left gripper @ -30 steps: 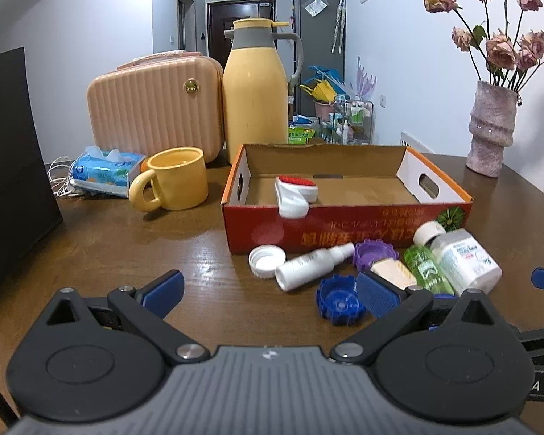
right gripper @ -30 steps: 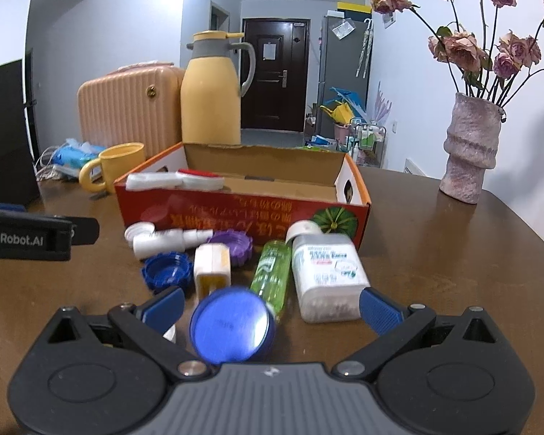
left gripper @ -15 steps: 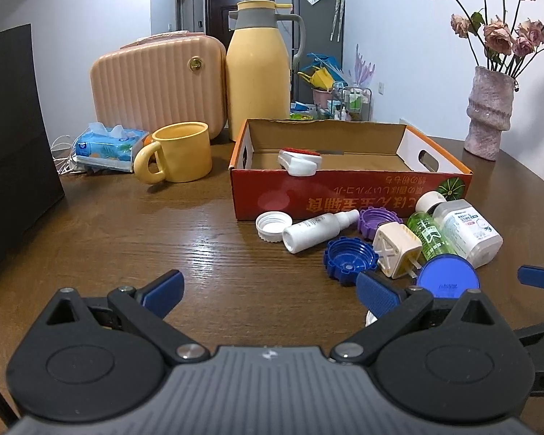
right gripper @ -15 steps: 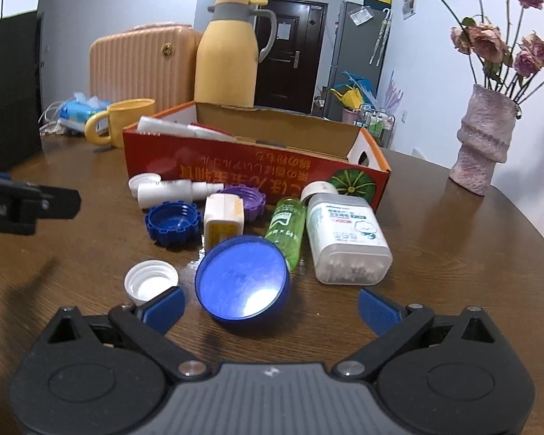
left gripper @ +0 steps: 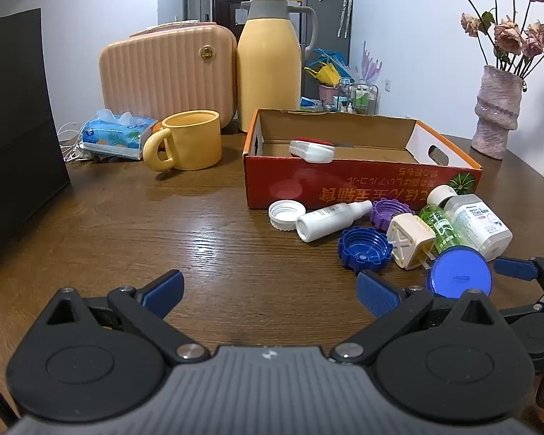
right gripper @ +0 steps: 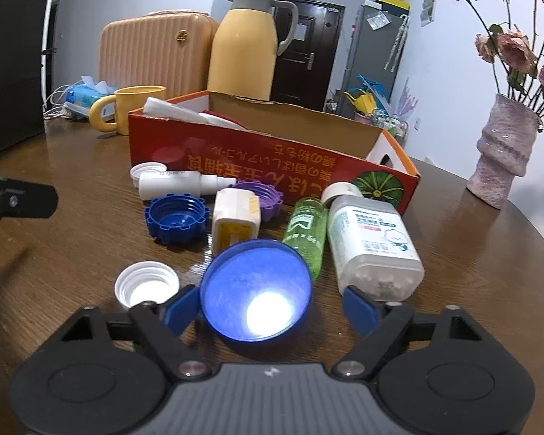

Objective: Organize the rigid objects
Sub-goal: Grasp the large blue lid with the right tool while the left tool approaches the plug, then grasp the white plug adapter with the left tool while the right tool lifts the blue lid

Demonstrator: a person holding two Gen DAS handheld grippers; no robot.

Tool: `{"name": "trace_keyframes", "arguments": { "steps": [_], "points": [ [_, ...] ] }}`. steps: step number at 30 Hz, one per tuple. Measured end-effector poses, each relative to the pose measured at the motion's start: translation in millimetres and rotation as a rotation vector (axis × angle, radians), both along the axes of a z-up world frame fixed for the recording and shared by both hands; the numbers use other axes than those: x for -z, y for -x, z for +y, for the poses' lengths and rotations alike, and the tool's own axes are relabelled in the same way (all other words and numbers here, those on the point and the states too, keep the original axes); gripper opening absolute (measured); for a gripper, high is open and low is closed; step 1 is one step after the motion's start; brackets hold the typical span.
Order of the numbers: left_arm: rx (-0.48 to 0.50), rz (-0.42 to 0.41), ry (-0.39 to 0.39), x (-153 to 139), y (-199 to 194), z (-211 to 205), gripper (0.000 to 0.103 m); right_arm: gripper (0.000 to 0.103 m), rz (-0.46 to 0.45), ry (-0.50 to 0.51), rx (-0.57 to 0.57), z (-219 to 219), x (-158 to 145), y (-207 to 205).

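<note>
A round blue lid [right gripper: 255, 293] lies on the wooden table [right gripper: 471, 253], between the fingers of my right gripper [right gripper: 268, 310]. Its jaws are closing; the left pad is at the lid's edge and the right pad stands clear of it. Behind the lid lie a white plug adapter [right gripper: 234, 219], a green bottle [right gripper: 306, 232], a white pill bottle [right gripper: 373, 239], a blue ridged cap [right gripper: 176, 217], a purple cap [right gripper: 263, 195] and a white spray bottle [right gripper: 177, 183]. A white cap [right gripper: 145, 286] sits to the left. My left gripper [left gripper: 270, 291] hangs open over bare table, left of the lid [left gripper: 458, 277].
A red cardboard box [left gripper: 359, 185] holding a white and red brush [left gripper: 312, 148] stands behind the clutter. Further back are a yellow mug [left gripper: 188, 141], a yellow jug [left gripper: 270, 61], a tissue pack [left gripper: 118, 132], a peach case [left gripper: 167, 72] and a vase of flowers [left gripper: 497, 112].
My right gripper has sunk toward the table and its jaws have narrowed around the blue lid. The left gripper has dropped a little.
</note>
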State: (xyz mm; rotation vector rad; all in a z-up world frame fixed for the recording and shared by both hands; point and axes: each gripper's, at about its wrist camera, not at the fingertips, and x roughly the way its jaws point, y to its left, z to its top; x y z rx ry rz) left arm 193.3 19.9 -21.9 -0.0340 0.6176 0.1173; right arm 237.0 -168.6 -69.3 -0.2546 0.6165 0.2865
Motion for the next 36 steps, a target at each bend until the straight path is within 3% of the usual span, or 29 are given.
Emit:
{"name": "trace_keyframes", "arguments": {
  "steps": [3, 19, 36],
  "points": [
    [-0.007, 0.003, 0.003, 1.5, -1.3, 0.2, 0.103, 0.067, 0.001, -0.006, -0.017, 0.7, 2.2, 0.4],
    [-0.005, 0.018, 0.003, 6.5, -10.3, -11.8, 0.103, 0.067, -0.066, -0.145, -0.001, -23.7, -9.3, 6.6],
    [0.053, 0.013, -0.023, 3.6, -30.5, -52.3, 0.103, 0.066, -0.102, -0.231, 0.070, -62.7, -17.3, -0.6]
  ]
}}
